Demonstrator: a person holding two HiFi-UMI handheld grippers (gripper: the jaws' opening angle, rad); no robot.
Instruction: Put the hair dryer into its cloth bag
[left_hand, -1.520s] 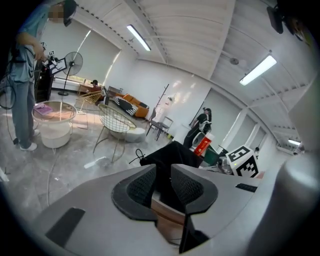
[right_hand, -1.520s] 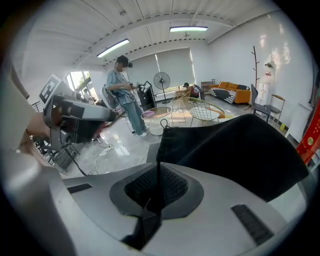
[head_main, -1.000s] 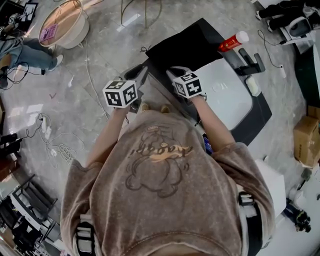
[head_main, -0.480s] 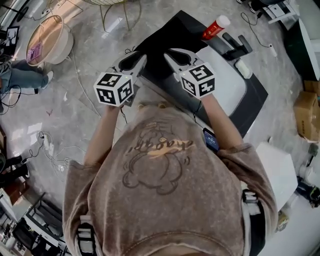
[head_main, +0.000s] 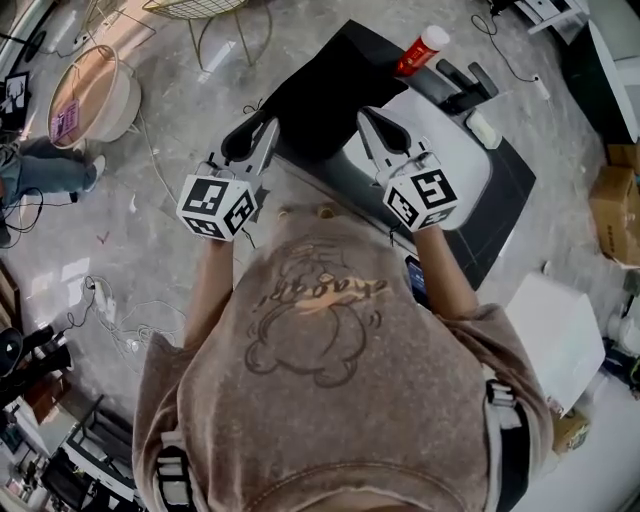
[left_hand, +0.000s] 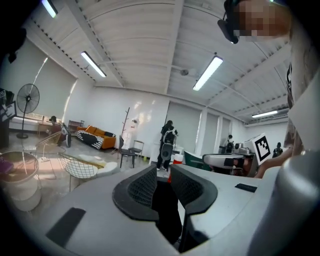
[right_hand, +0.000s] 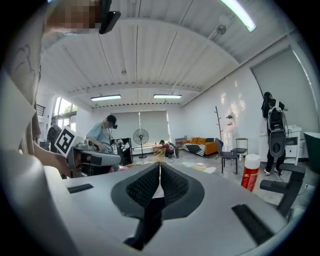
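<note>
Jaws of right claw (right_hand: 159, 169) have closed together since, empty.

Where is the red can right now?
Head view: the red can stands at the far end of the table, just right of the black cloth bag.

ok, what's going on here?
A person holds both grippers up over the table, above the black cloth bag. The right gripper is shut and empty. The left gripper has its jaws partly apart with something dark in the gap, possibly the bag. The hair dryer lies beyond, not bagged yet.
</note>
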